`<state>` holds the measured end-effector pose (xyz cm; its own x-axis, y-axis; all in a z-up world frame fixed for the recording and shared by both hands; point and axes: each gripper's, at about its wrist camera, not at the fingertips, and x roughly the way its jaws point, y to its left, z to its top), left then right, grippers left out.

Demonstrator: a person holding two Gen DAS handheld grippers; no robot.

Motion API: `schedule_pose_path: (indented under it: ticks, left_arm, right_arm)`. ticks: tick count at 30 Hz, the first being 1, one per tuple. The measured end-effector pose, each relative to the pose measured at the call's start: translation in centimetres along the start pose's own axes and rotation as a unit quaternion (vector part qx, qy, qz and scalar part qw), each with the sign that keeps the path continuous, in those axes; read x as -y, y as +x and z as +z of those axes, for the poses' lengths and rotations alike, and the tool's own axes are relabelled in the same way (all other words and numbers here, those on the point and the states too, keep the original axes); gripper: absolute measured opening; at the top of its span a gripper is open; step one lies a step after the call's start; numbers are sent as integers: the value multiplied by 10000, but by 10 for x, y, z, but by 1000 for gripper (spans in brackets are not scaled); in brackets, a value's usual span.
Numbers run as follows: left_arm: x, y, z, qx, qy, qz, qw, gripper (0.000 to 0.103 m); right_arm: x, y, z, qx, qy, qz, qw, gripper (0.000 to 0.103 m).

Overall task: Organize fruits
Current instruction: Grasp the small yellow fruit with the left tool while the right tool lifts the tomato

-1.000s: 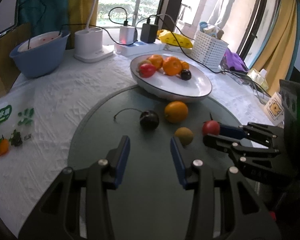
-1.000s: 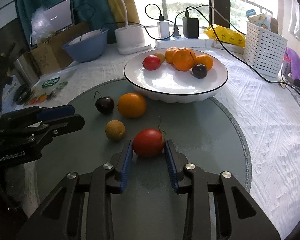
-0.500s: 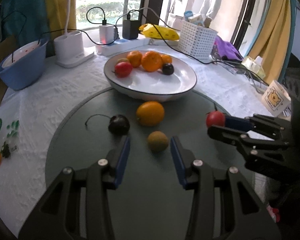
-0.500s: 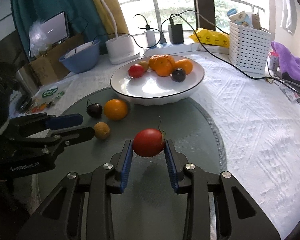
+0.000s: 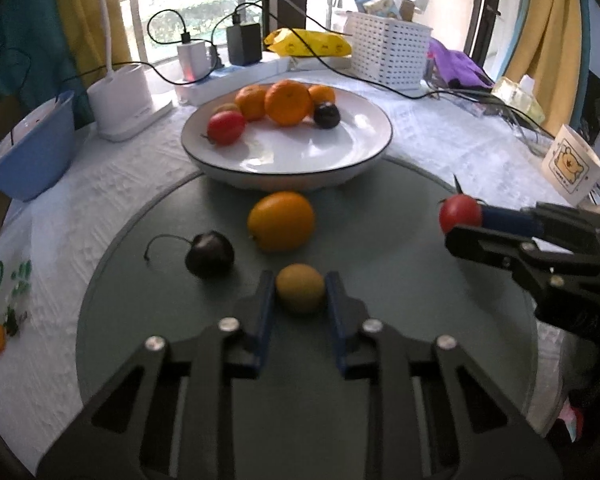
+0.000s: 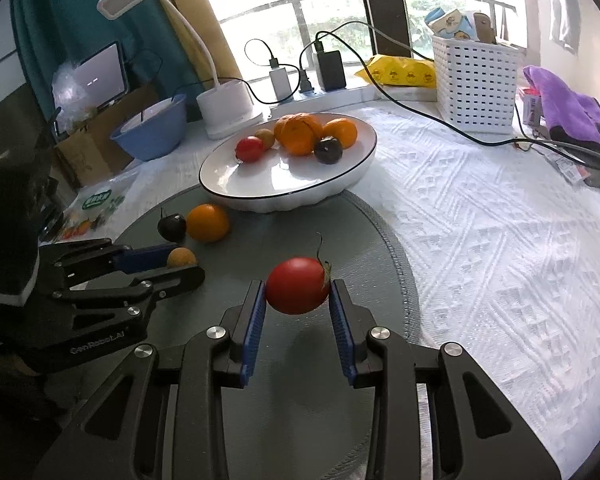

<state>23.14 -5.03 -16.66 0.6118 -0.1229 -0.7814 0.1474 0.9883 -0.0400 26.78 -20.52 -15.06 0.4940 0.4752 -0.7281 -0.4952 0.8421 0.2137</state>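
Observation:
On the round grey mat [image 5: 380, 264] lies a small yellow-brown fruit [image 5: 300, 294]. My left gripper [image 5: 299, 280] is closing on it, and its blue pads touch both sides. Beyond it on the mat are an orange [image 5: 281, 221] and a dark plum [image 5: 210, 254] with a stem. My right gripper [image 6: 297, 290] is shut on a red tomato [image 6: 296, 292], held above the mat. The white plate [image 5: 300, 160] behind holds oranges, a red tomato, a dark plum and a small brown fruit. The right wrist view shows the left gripper [image 6: 184, 262] at the left, low on the mat.
A blue bowl [image 5: 28, 152] and a white lamp base [image 5: 122, 100] stand at the back left. A power strip with chargers and cables [image 5: 236, 68], a white basket [image 5: 388, 54] and a mug [image 5: 572, 168] line the back and right. White patterned cloth covers the table.
My left gripper moved forward over the small yellow-brown fruit and closed on it. The right gripper lifted the tomato off the mat and carried it a little.

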Motion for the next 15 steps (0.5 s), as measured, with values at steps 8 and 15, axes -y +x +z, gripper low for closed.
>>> schedule_pose_path:
  ticks: [8,15]
  left_arm:
    - [3,-6,1,44,-28,-80,10000,26]
    - [1,-18,5,181,-61,-172,9997,26]
  right_arm:
    - [0,-4,0,52,-20,2,10000,35]
    - [-5,-10,2,120,-74,-13,9999,35]
